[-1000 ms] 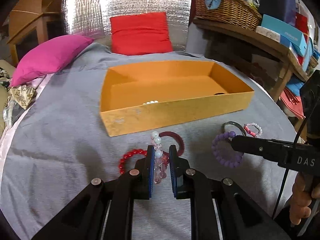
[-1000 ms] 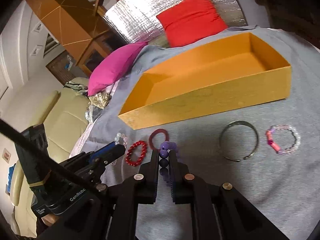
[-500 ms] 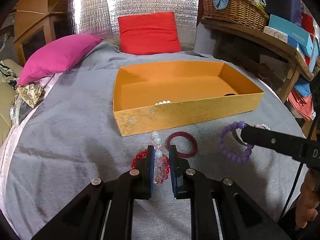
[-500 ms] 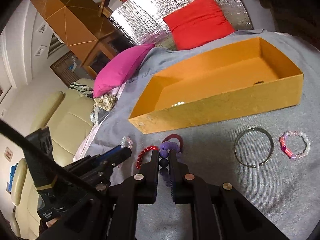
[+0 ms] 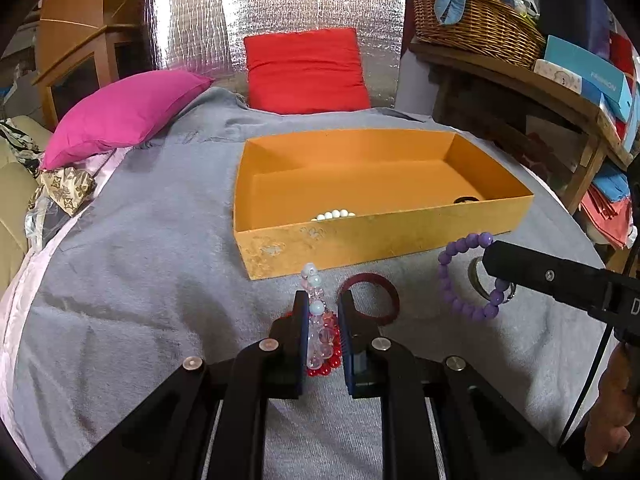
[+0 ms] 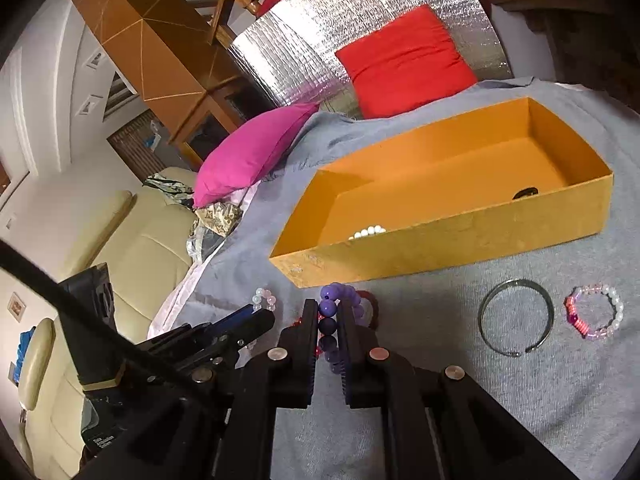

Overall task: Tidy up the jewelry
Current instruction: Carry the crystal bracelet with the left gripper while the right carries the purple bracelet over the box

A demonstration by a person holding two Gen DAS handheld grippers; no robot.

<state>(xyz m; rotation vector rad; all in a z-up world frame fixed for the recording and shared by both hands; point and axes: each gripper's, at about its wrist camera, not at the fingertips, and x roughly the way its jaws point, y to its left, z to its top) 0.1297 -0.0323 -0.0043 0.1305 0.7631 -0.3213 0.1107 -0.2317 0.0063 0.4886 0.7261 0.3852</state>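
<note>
Grey cloth [image 5: 140, 280] covers the work surface; an orange box [image 5: 372, 240] lies centre frame, long axis left-right, with white beads [image 5: 334, 214] inside against its near wall. Left gripper [image 5: 323, 312] pinches a clear-pink bead bracelet [image 5: 318, 320], held on edge, ring pointing toward the box. Right gripper [image 6: 329, 314] clamps a purple bead bracelet [image 6: 332, 312], also edge-on. Lower centre: a dark red bangle [image 5: 372, 294] flat on the cloth. Lower right of the right view: a metal cuff [image 6: 516, 322] beside a pink bead bracelet [image 6: 596, 316], apart from each other.
</note>
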